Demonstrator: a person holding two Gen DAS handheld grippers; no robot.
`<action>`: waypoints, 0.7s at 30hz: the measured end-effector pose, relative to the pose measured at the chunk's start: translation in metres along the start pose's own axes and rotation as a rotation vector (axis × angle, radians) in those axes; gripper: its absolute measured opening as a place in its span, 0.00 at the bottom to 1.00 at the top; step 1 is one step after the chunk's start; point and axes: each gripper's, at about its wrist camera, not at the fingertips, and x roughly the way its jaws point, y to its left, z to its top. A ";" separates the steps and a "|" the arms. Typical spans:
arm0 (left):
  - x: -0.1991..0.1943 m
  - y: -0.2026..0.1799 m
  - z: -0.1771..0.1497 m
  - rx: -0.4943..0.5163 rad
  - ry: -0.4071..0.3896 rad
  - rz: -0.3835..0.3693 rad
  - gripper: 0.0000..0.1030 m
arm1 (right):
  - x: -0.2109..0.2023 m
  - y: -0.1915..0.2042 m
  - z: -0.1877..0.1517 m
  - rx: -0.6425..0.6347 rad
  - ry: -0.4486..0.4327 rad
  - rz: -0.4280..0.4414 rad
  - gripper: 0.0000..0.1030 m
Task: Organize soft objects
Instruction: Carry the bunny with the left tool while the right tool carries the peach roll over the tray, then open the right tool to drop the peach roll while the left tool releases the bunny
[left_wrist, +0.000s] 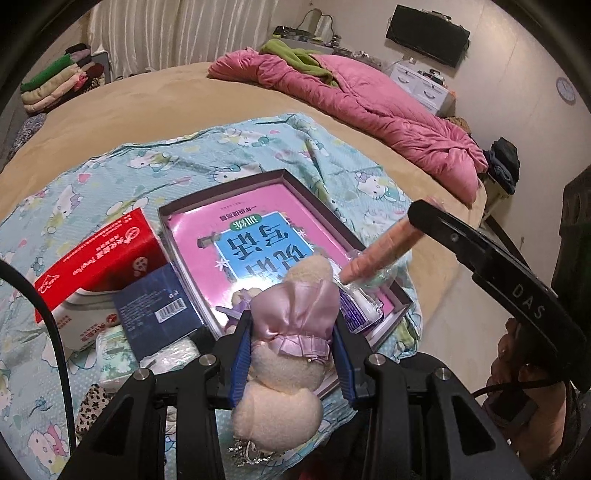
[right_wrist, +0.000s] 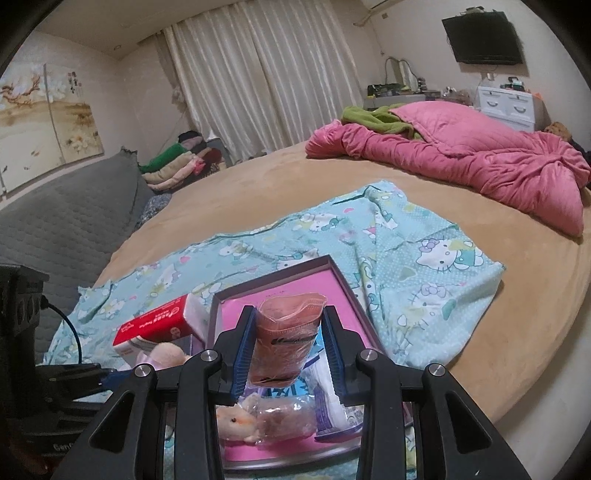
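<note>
My left gripper is shut on a cream plush toy in a pink satin dress, held above the near edge of a shallow box lined with a pink book. My right gripper is shut on a salmon-coloured pack in clear wrap, held over the same box. That pack and the right gripper's black finger also show in the left wrist view. A small wrapped plush and a white-purple tissue pack lie in the box.
A red-and-white tissue box, a dark blue box, a tissue pack and a leopard-print item lie left of the box on the Hello Kitty cloth. A pink quilt lies far on the bed.
</note>
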 end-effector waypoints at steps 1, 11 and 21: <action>0.002 -0.001 0.001 0.002 0.004 0.002 0.39 | 0.001 -0.001 0.000 0.003 0.003 -0.001 0.35; 0.020 -0.006 -0.003 0.023 0.051 0.009 0.39 | 0.017 -0.009 -0.002 0.047 0.019 0.000 0.35; 0.036 -0.005 -0.008 0.037 0.083 0.016 0.39 | 0.033 -0.013 -0.008 0.072 0.048 0.006 0.35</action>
